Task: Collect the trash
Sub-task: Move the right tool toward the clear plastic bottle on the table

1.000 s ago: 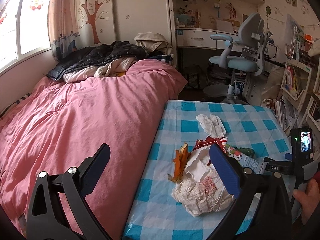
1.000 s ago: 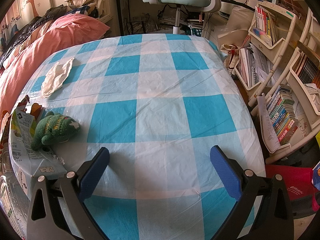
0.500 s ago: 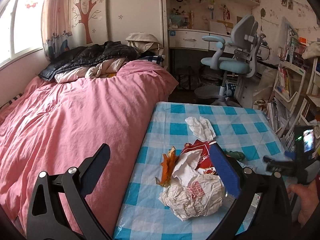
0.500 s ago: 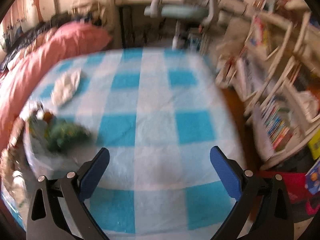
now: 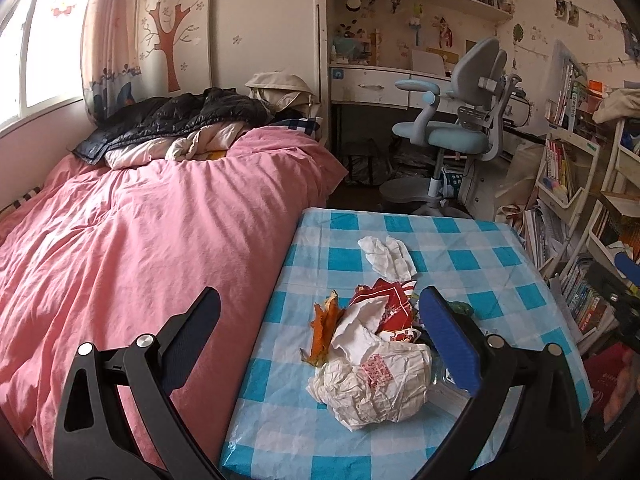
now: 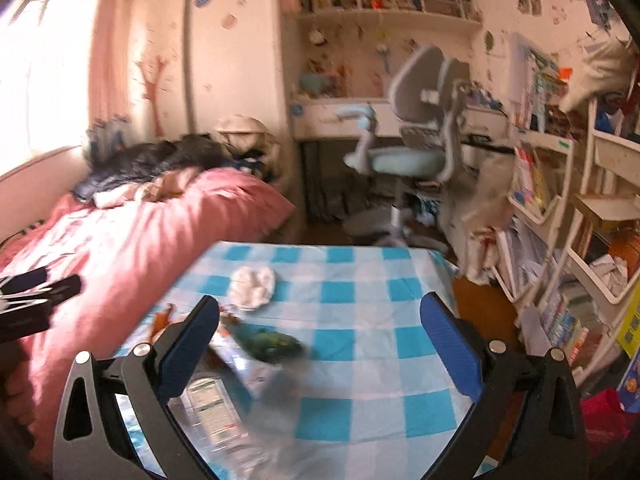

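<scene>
Trash lies on a blue-checked table [image 5: 488,276]: a crumpled white paper bag [image 5: 372,388], a red wrapper [image 5: 388,300], orange peel [image 5: 324,320] and a white tissue [image 5: 386,256]. My left gripper [image 5: 320,336] is open above the table's near left corner, with the pile between its fingers but farther off. My right gripper [image 6: 320,340] is open and raised over the near edge. Below it are a clear plastic package [image 6: 208,400], a green plush toy [image 6: 272,344] and the tissue [image 6: 254,284]. The right view is blurred.
A bed with a pink duvet [image 5: 140,240] runs along the table's left side. A grey-blue desk chair [image 5: 456,132] and desk stand beyond the table. Shelves full of books [image 5: 560,176] line the right. A red bag [image 6: 604,420] sits on the floor at right.
Both grippers pulled back and up. The right one tilted from looking down at the tablecloth to looking across the room. The left view shows more of the table. Both stayed open.
</scene>
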Motion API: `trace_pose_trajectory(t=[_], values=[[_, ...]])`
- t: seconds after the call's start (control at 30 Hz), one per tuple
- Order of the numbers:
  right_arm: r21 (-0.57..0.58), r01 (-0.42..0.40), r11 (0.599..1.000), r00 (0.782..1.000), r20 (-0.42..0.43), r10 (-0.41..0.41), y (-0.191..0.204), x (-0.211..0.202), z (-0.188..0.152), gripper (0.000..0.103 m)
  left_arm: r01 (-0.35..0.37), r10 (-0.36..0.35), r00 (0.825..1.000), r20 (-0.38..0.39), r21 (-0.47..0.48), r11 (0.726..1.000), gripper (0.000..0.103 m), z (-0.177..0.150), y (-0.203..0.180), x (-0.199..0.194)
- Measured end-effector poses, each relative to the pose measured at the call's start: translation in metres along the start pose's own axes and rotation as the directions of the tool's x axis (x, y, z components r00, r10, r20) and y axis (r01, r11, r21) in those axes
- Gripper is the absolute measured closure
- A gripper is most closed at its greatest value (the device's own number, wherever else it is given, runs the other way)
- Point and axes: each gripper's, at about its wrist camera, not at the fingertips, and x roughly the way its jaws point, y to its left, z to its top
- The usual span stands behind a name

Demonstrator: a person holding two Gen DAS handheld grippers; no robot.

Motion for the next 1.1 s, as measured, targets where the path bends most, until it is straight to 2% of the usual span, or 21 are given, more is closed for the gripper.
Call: trace_pose_trajectory(t=[0.17,0.93,1.1], values=[[-0.051,-0.041,0.998,0.998,0.036,0.043,0.012,-0.012,-0.001,0.007,0.004,-0.004,1.0,0.003,-0.002,1.0,0.007,-0.002,0.0,-0.003],[-0.095,-0.109,0.99,0.994,-0.02,0.107,0.025,-0.011,-0.011,0.007,-0.004,0.004,1.0,0.003,0.007,1.0,0.007,-0.007,-0.002,-0.007],[-0.099,-0.117,0.988,0.993,-0.036,0.114,0.026,-0.011,-0.013,0.007,-0.017,0.017,1.0,0.002,-0.02,1.0,0.007,-0.006,0.006,-0.011]])
